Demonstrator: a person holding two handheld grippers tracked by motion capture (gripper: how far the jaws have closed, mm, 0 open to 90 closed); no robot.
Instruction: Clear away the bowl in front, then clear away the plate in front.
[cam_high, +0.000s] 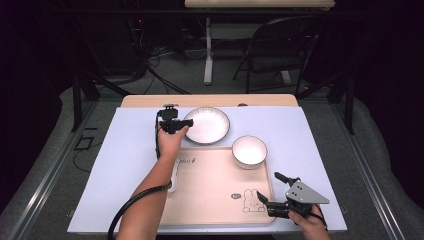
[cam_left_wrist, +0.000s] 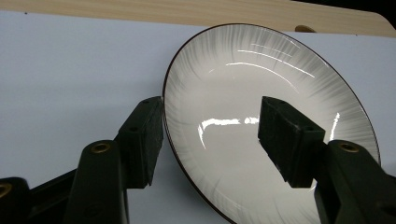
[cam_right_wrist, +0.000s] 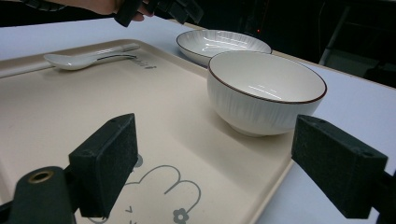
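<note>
Far L: left hand-held gripper (cam_high: 181, 123) at near-left rim of plate (cam_high: 207, 125), jaws spread wide and straddling that rim — one pad outside on the worktop (cam_high: 130, 150) side, other over the plate's inside (cam_left_wrist: 261, 93). Nothing clamped yet. Plate flat on the white worktop, just beyond the tray (cam_high: 210, 190), apart from it. Step in hand, prob.: taking hold of the plate rim. Next move calls for closing on the edge w/o sliding the glazed plate, then lift & carry, likely onto the tray.

Centre: spoon (cam_right_wrist: 84, 58) on tray's left part; small cursive writing printed beside it, too small to read. Bunny drawing + round badge near tray's front, badge text illegible.

R: bowl (cam_high: 249, 150) sitting on tray's far-right corner. Right hand-held gripper (cam_high: 274, 195) low at tray's near-right corner, jaws wide apart, empty, pointed toward the bowl.
</note>
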